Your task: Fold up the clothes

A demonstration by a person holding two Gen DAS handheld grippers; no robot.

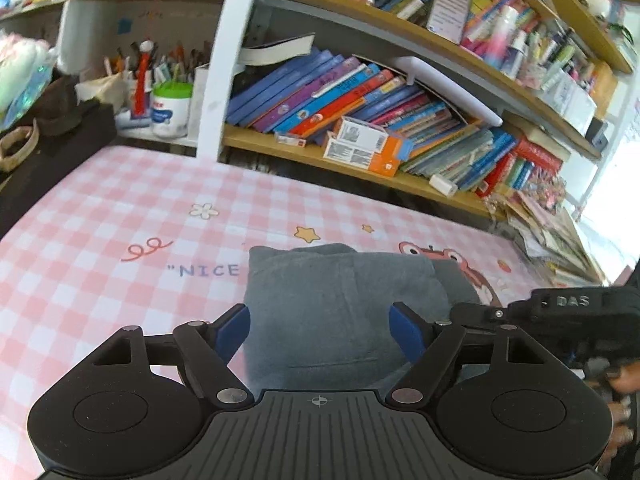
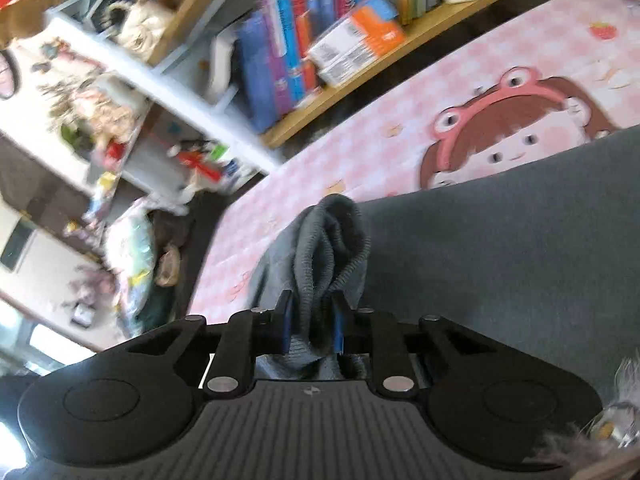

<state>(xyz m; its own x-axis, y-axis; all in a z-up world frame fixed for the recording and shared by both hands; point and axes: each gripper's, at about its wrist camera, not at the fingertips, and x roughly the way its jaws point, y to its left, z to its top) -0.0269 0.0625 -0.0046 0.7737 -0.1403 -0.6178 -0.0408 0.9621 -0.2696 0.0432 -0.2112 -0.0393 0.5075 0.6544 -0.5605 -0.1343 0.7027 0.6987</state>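
Lying folded on the pink checked cloth (image 1: 120, 208) of the bench: grey garment (image 1: 340, 300). Hovering just over its near edge with blue pads spread wide, gripping nothing: left hand-held gripper (image 1: 320, 328). Pinching a bunched, ribbed fold of the same grey garment (image 2: 500, 248) between narrowed pads: right hand-held gripper (image 2: 312, 320). Standing behind the bench: bookshelf (image 1: 320, 152), crowded with leaning books.

Blurred shelf clutter (image 2: 100, 120), perhaps toys, unreadable in right view

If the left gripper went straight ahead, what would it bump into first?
Probably the grey garment: it lies between the open left gripper fingers and stretches ahead on the pink checked cover. Depth is hard to judge.
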